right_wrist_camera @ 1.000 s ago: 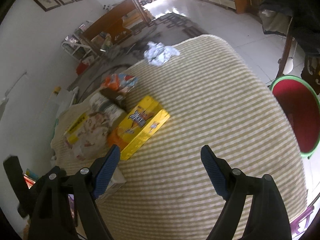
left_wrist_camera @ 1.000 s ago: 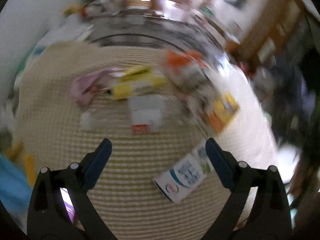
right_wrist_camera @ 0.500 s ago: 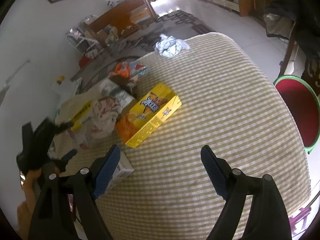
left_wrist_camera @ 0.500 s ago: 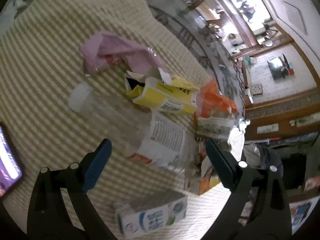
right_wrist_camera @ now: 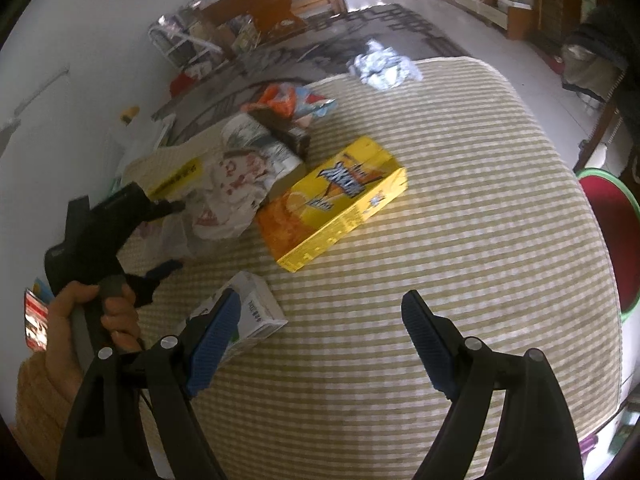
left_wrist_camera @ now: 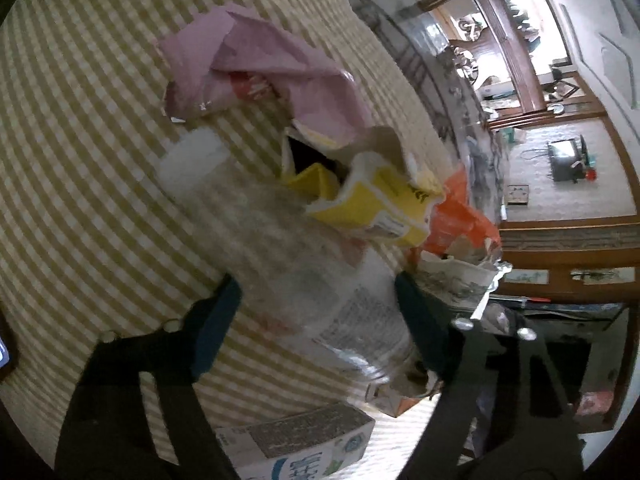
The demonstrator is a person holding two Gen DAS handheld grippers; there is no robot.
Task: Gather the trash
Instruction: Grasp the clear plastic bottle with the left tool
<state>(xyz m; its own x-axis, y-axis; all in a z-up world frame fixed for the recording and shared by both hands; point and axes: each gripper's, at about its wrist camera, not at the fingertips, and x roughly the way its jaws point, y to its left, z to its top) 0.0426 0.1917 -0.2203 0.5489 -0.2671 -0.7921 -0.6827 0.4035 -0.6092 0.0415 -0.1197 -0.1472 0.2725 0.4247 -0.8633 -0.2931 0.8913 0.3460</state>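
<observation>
Left gripper (left_wrist_camera: 318, 312) fingers closing around clear plastic bottle (left_wrist_camera: 280, 248), not yet pressing. Right gripper (right_wrist_camera: 320, 338) fingers apart, empty; milk carton (right_wrist_camera: 244, 322) behind its left finger.

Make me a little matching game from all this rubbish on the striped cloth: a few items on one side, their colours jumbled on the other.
Things:
1. long flat box
2. crumpled wrapper
3. bin beside the table
4. bottle between the left gripper's closing jaws

Colours:
A. clear, with a white cap
B. yellow and orange
C. red inside, green rim
D. pink

Pairs: 1-B, 2-D, 3-C, 4-A
</observation>
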